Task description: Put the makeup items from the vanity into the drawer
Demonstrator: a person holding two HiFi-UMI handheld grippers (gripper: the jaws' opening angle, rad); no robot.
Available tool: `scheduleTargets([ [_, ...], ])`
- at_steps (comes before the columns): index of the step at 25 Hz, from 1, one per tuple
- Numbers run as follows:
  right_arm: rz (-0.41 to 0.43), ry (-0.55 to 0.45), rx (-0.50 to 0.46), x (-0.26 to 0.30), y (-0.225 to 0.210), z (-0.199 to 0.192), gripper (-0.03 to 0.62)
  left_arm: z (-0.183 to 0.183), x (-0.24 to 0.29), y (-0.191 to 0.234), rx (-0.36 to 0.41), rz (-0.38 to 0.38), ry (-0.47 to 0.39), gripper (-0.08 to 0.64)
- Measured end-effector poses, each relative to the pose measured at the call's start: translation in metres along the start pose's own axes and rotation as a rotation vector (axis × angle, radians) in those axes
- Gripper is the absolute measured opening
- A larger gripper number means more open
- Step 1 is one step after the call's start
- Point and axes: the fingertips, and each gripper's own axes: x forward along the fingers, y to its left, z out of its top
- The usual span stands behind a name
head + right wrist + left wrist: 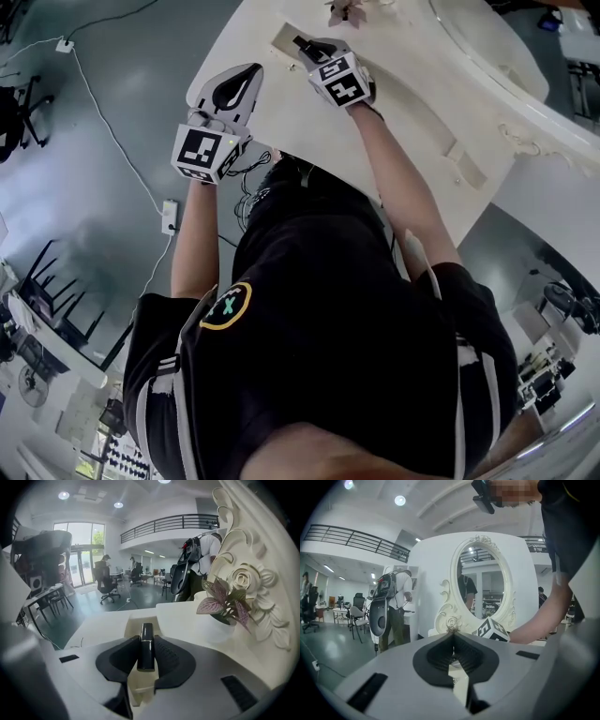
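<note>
Just ahead of and below your right tool, clamped on a black tube, sits the desk's recessed slot. Tube's long axis runs along the jaws, tip aimed at the slot. Right hand nearer. Left tool has jaws together, nothing in them, at the desk edge.

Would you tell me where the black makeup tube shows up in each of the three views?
Head view: black tube at upper middle, sticking out of the right tool over the vanity top.
Left gripper view: not in it; only that tool's marker cube shows.
Right gripper view: lower middle, clamped between the jaws.
Shared landmark: potted plant.
</note>
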Motion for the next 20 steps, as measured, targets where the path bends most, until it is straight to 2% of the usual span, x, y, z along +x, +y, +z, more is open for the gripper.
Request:
scheduleTargets([
  [10,0.013,-0.001,-0.023,0.008,0.003,0.004,0.124,-0.001,-0.003,0.004,-0.004,0.008,0.004,0.021],
  [14,0.023,-0.011,-0.026,0.005,0.005,0.005,0.161,0.0,-0.001,0.001,-0.003,0.003,0.002,0.021],
  [20,0.005,-0.045,-0.039,-0.007,0.003,0.012,0.179,0.001,0.002,-0.002,0.0,-0.007,-0.001,0.021],
])
